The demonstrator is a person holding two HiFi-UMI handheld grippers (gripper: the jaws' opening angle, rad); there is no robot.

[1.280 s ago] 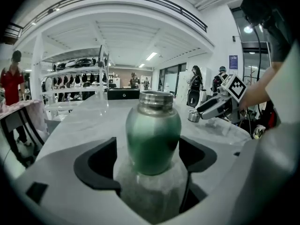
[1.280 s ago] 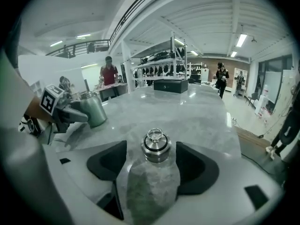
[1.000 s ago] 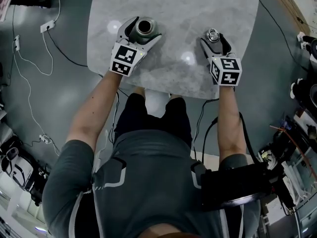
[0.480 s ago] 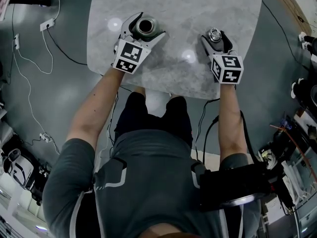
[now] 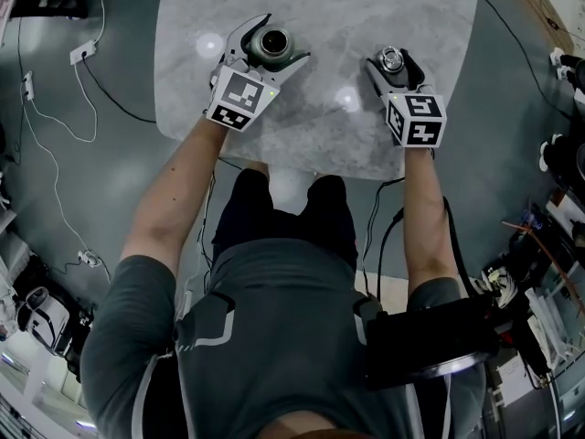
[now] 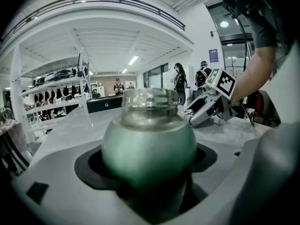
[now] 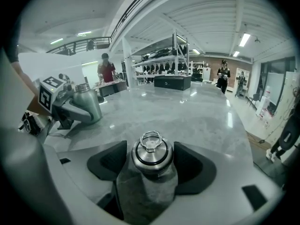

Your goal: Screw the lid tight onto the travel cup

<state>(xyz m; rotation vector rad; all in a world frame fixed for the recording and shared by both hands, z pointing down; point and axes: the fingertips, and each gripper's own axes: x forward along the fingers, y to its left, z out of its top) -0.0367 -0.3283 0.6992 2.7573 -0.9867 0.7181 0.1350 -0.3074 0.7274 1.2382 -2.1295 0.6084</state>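
Note:
A green metal travel cup (image 5: 271, 44) stands upright on the marble table (image 5: 320, 126) with its threaded mouth uncovered. My left gripper (image 5: 285, 37) is shut on the cup's body; in the left gripper view the cup (image 6: 149, 146) fills the gap between the black pads. About a hand's width to the right, my right gripper (image 5: 391, 58) is shut on the steel lid (image 5: 392, 61), which rests low on the table. In the right gripper view the lid (image 7: 151, 154) shows its ring handle on top, and the cup (image 7: 87, 104) stands at the left.
The table's near edge runs just behind both marker cubes. Cables and a power strip (image 5: 84, 51) lie on the grey floor at the left. Gear is piled on the floor at the right (image 5: 558, 163). Shelving and standing people show far off in both gripper views.
The left gripper has edged slightly farther onto the table with the cup and swung a little. The right gripper and lid have hardly moved.

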